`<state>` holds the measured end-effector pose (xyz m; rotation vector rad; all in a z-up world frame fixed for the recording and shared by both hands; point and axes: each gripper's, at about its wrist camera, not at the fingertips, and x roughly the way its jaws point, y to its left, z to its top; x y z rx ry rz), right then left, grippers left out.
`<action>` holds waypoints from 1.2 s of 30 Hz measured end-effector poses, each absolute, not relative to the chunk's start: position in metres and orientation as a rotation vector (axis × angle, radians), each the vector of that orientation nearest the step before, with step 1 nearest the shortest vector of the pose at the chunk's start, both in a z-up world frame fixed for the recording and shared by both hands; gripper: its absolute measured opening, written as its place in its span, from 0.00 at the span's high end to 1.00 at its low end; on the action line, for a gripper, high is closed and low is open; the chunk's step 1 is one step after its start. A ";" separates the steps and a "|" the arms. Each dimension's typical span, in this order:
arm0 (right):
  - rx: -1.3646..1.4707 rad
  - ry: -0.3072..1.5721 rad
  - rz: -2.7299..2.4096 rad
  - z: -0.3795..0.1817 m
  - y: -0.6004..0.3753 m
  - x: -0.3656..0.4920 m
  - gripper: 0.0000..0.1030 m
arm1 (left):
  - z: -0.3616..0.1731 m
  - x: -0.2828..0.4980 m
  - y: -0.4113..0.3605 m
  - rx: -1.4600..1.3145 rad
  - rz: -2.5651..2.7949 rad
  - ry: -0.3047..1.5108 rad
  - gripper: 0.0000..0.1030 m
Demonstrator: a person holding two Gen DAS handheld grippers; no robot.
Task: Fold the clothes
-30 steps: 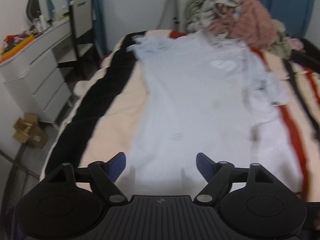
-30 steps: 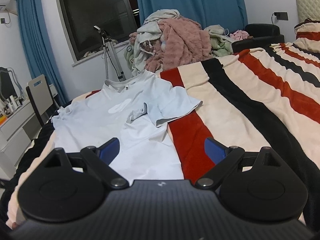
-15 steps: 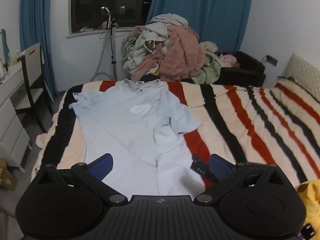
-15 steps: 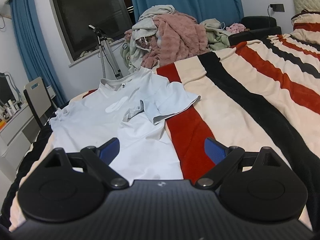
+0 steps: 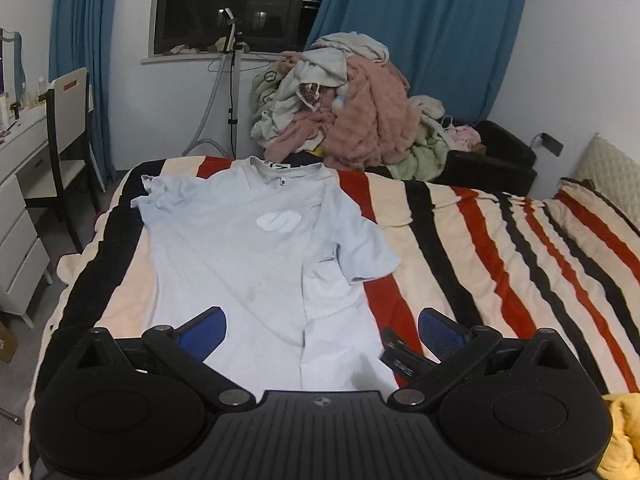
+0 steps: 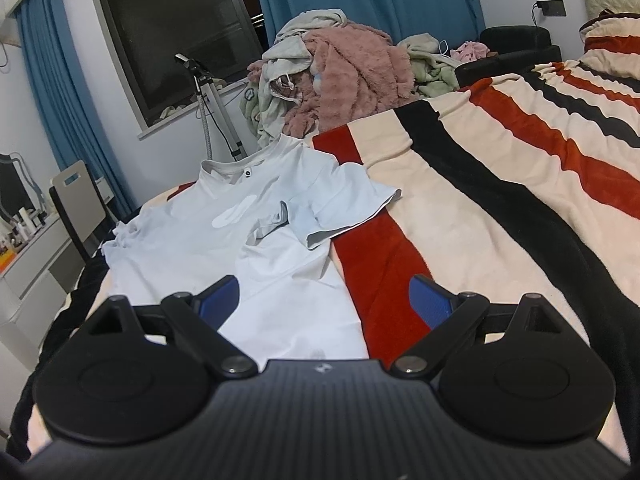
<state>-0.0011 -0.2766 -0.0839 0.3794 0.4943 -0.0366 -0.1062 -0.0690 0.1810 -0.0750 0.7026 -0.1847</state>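
We are in a home bedroom. A bed [image 5: 460, 240] with a striped blanket fills the view; at twelve o'clock stand blue curtains [image 5: 420, 40], at nine a dresser [image 5: 20, 208].

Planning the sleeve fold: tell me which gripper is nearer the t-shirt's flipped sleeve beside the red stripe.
Right, probably. The right gripper hovers low at the hem below the sleeve; the left gripper sits higher and further back.

A: Where's the pale blue T-shirt [image 5: 256, 264]?

B: Spread face up on the striped blanket [image 5: 472, 240], collar toward the window, one sleeve creased, possibly a faint stain mid-front.
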 end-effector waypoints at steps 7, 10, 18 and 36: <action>0.425 0.506 -0.048 -0.087 -0.284 0.003 0.10 | 0.103 -0.034 -0.041 -0.104 -0.103 0.636 0.00; 0.467 0.511 -0.048 -0.086 -0.290 0.017 0.10 | 0.066 -0.004 -0.025 -0.149 -0.119 0.620 0.00; 0.479 0.469 -0.080 -0.094 -0.304 0.119 0.10 | -0.019 0.056 0.004 -0.178 -0.082 0.632 0.00; 0.121 0.430 -0.235 -0.102 -0.364 0.329 0.88 | -0.073 0.113 0.017 -0.212 -0.020 0.630 0.00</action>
